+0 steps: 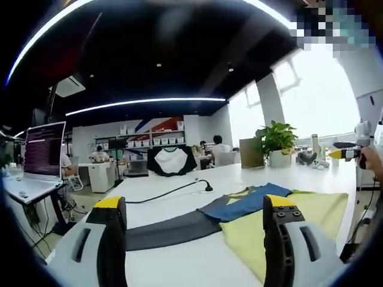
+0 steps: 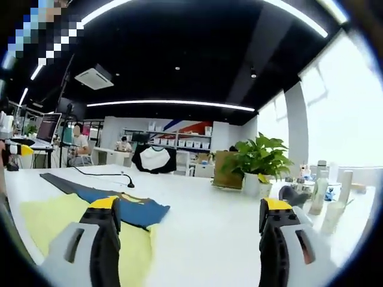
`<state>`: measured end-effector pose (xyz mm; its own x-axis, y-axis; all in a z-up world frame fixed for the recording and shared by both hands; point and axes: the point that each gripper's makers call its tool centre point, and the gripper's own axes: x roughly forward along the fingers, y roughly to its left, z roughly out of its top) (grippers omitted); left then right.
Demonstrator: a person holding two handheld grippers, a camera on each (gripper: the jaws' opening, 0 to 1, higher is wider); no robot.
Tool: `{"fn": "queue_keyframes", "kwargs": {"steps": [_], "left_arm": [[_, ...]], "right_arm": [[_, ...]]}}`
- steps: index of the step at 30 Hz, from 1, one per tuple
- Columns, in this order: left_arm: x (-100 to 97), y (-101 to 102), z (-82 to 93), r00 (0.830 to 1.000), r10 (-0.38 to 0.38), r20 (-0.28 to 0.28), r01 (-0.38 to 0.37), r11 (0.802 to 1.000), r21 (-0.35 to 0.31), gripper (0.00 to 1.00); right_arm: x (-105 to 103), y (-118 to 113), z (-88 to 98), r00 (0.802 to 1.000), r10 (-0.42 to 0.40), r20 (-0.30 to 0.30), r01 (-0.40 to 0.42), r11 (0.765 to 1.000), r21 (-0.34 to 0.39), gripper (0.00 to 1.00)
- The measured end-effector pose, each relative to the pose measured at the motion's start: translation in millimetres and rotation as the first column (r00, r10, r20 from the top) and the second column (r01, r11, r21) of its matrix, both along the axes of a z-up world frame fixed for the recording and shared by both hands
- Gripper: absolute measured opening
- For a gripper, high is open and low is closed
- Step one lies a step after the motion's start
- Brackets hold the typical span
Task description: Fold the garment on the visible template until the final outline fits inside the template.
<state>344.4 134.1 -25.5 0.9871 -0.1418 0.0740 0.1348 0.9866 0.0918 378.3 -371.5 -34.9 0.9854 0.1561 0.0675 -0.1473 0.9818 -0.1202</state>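
Both grippers, left gripper (image 1: pixel 194 239) and right gripper (image 2: pixel 188 242), hover with jaws spread and empty, apparently poised to begin folding the garment (image 1: pixel 251 206) lying on the yellow template (image 1: pixel 311 215) across the white surface (image 1: pixel 179 263).

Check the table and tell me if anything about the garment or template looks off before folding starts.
The blue garment lies bunched and askew, partly on the yellow template and partly hanging over its edge onto a dark grey strip. It is not spread flat. Both grippers hover open above the table; nothing looks spilled or damaged.
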Motion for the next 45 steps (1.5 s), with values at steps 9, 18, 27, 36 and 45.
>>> {"fn": "queue_keyframes", "kwargs": {"steps": [9,18,27,36,45], "left_arm": [[26.2,35.6,3.1,0.998,0.057,0.015,-0.057,0.998,-0.011,1.0],[65.4,81.2,-20.3,0.988,0.148,-0.052,-0.149,0.989,-0.017,0.98],[94.9,120.4,-63.2,0.965,0.19,-0.18,-0.199,0.979,-0.037,0.91],[117.3,160.7,-119.9,0.912,0.216,-0.349,-0.261,0.961,-0.087,0.85],[121.2,173.3,-145.1,0.886,0.241,-0.396,-0.29,0.955,-0.066,0.73]], "right_arm": [[6.0,0.5,-7.6,1.0,0.008,-0.025,-0.009,1.0,-0.017,0.99],[7.9,-2.4,-4.3,1.0,0.011,-0.014,-0.011,1.0,-0.014,0.99],[4.0,-13.5,1.3,1.0,-0.015,0.002,0.015,1.0,-0.012,0.99],[2.8,-14.3,5.8,1.0,-0.013,0.004,0.013,1.0,-0.017,0.99],[1.8,-17.0,5.4,1.0,-0.021,-0.012,0.021,0.999,-0.025,0.99]]}}
